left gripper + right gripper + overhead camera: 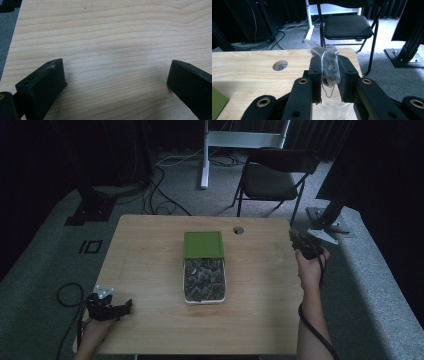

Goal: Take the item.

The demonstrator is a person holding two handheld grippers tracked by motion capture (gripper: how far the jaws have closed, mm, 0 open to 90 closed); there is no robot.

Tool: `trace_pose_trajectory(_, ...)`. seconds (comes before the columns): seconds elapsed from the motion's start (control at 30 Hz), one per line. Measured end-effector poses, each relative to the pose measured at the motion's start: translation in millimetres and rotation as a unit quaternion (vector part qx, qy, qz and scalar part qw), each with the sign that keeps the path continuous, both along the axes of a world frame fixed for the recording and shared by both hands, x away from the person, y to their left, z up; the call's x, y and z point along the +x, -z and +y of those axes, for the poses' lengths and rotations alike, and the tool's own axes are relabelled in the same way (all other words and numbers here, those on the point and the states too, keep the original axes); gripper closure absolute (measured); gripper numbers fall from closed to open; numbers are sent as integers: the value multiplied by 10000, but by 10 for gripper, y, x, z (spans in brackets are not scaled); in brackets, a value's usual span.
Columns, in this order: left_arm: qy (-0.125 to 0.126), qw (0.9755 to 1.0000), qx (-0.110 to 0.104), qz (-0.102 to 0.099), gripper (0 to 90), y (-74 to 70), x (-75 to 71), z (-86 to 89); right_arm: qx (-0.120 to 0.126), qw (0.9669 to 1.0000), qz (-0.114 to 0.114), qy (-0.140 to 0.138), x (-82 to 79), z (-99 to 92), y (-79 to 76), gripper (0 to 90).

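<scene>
The left tool [116, 309] is resting low at the near left corner of the wooden surface [150, 270], its jaws spread wide with nothing but bare wood grain between them in the left gripper view. The hand behind it is being cut off by the bottom edge of the high view.

The right tool [329, 75] is hanging over the far right edge of the surface, gripped by the right hand [311, 267], and its jaws are pinching a small mesh tea bag [327, 62] with a thin white string looping down from it. Below the jaws a clear plastic cup [335, 110] is showing, its lower part cut off by the frame. In the high view this tool is reading as a dark shape and the bag is too small to make out.

At the middle of the surface a clear box [204, 281] is sitting packed with dark sachets, too dim to identify, its green lid [203, 244] covering the far end. A round cable hole [238, 230] is lying beyond it, and a black folding chair [272, 177] is standing on the floor behind.
</scene>
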State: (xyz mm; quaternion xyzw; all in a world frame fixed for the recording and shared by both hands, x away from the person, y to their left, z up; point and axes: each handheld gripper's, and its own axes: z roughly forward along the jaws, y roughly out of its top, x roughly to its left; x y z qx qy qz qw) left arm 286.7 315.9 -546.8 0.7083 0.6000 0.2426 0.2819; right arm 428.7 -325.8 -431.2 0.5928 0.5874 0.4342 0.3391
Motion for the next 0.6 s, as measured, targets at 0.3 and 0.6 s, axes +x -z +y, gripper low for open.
trace_pose_trajectory(0.3, 0, 10000, 0, 0, 23, 0, 0, 0, 19, 9998, 139, 119, 111, -32, 84, 752)
trace_pose_trajectory(0.6, -1, 10000, 0, 0, 23, 0, 0, 0, 56, 9993, 346, 146, 199, -9, 235, 752)
